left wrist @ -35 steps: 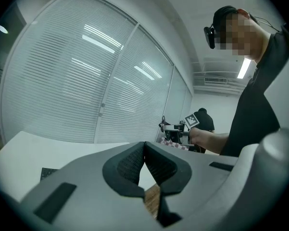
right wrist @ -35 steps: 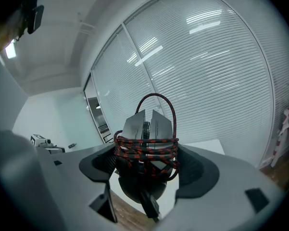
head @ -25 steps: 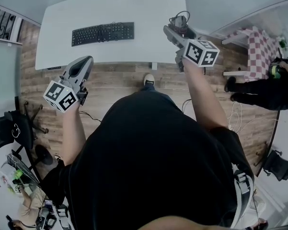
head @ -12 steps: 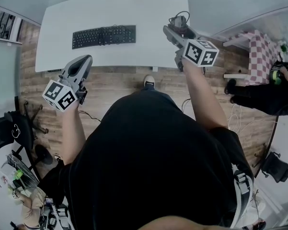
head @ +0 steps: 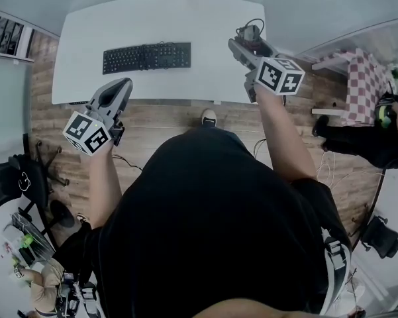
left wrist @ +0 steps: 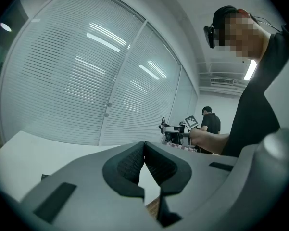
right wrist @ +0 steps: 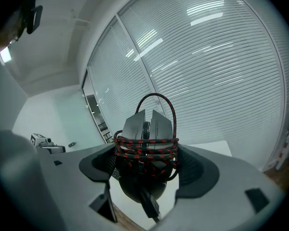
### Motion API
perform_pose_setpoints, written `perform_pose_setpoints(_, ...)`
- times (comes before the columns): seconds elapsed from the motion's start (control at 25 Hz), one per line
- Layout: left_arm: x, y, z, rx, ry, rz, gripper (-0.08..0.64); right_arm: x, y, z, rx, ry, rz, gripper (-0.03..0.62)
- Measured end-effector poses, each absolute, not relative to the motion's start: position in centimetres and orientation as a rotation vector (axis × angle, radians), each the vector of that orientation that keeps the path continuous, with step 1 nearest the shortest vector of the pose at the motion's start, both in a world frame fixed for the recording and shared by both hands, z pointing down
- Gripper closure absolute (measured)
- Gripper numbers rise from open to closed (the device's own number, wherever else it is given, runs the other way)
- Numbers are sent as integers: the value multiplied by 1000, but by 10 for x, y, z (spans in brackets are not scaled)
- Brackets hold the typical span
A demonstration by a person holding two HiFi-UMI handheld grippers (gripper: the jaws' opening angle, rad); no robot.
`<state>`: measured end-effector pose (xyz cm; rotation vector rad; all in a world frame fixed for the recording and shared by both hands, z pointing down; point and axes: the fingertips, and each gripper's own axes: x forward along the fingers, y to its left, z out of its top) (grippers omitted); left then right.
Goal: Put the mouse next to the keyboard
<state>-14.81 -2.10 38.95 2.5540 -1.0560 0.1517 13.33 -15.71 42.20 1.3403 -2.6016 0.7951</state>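
Observation:
A black keyboard (head: 147, 57) lies on the white table (head: 86, 38), left of its middle. My right gripper (head: 244, 40) hovers over the table's right end, shut on a grey mouse (head: 250, 32). In the right gripper view the mouse (right wrist: 146, 126) sits upright between the jaws of the right gripper (right wrist: 146, 170), with its red-and-black braided cable (right wrist: 146, 146) wound round its body. My left gripper (head: 121, 85) hangs over the wooden floor just before the table's front edge, below the keyboard. In its own view the left gripper (left wrist: 144, 148) has its jaws closed on nothing.
A small table with a checkered cloth (head: 361, 78) stands at the right, and a person in black (head: 371, 141) sits beside it. A black office chair (head: 16, 177) is on the floor at the left. A window wall with blinds (right wrist: 221, 66) runs behind the table.
The table and keyboard have slid slightly down and right in the head view. Both grippers keep their places, and the mouse stays in the right one.

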Motion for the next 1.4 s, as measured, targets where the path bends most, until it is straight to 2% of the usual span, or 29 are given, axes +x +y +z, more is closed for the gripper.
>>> perform_pose_setpoints(0.72,-121,-71,392,2526,-1088,137,538,149,-211,436,1249,-2602,824,192)
perform_pose_setpoints(1.4,-54,-120,394,2514,-1111,160,538,197,-263,450,1166,-2614,851,192)
